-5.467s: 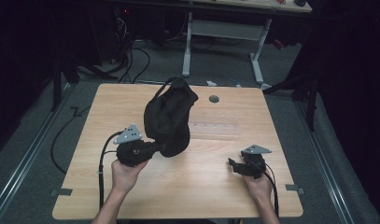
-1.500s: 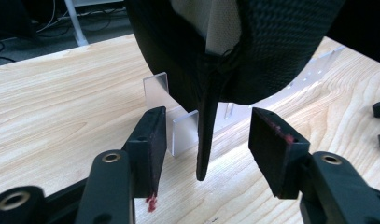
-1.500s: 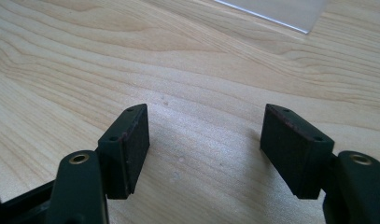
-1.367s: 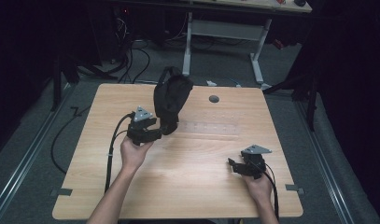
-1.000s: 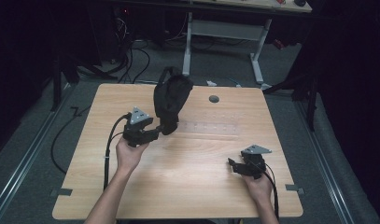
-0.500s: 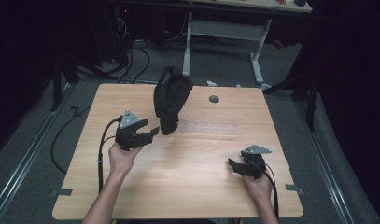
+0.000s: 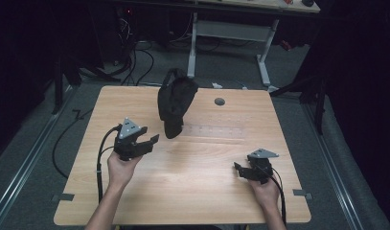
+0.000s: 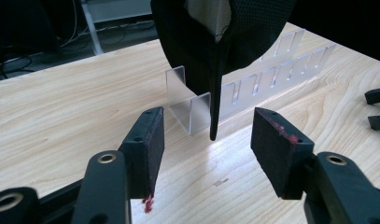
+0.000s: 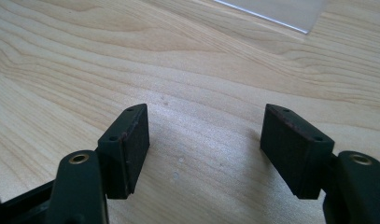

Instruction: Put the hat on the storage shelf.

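Note:
A black fabric cap (image 7: 175, 101) hangs upright over the end of a clear slotted rack (image 7: 216, 130) at the table's back middle. In the left gripper view the cap (image 8: 211, 42) hangs just ahead of the jaws, its lower tip by the rack's (image 8: 253, 84) end post. My left gripper (image 7: 152, 142) is open, a short way left and in front of the cap, holding nothing. Its pads (image 8: 143, 154) stand wide apart. My right gripper (image 7: 237, 169) rests open near the front right, its pads (image 9: 129, 149) over bare wood.
The wooden table (image 7: 192, 191) has a round grommet hole (image 7: 219, 101) behind the rack. The right gripper's jaw tips (image 8: 376, 107) appear far off in the left gripper view. Cables (image 7: 63, 139) lie on the floor left of the table. Another desk's legs (image 7: 264, 57) stand behind.
The left gripper let go of the cap, which now hangs on the rack, and has drawn back toward the front left with jaws open. The right gripper has stayed put.

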{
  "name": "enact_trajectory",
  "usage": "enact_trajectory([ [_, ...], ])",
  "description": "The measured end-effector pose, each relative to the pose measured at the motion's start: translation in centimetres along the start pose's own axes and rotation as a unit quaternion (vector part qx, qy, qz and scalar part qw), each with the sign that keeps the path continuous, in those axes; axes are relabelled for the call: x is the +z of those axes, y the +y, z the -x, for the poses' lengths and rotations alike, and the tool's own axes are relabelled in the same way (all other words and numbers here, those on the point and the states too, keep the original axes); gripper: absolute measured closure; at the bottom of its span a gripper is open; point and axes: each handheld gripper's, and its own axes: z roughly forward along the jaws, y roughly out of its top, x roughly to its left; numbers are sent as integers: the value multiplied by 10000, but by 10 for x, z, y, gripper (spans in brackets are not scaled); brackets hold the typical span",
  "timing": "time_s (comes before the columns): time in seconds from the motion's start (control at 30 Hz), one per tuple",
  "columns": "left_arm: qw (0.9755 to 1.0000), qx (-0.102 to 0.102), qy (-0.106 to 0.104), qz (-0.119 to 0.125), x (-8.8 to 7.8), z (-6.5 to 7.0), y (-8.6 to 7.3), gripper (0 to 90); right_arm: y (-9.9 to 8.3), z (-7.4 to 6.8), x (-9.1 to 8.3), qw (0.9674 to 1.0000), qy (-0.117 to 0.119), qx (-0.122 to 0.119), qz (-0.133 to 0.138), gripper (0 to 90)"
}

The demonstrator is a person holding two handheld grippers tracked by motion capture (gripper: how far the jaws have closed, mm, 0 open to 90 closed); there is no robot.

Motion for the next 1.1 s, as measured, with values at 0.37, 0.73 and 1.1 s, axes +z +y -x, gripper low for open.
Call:
enact_trajectory([
  [0.37, 9998, -161, -60, -52, -16, 3, -3, 462, 0, 0, 0, 10000, 4, -3, 3, 330],
  [0.73, 9997, -230, -23, -105, -26, 5, -9, 468, 0, 0, 0, 10000, 2, 0, 1, 330],
  [1.1, 9984, -296, -84, -470, -30, 4, -26, 482, 0, 0, 0, 10000, 2, 5, -1, 330],
])
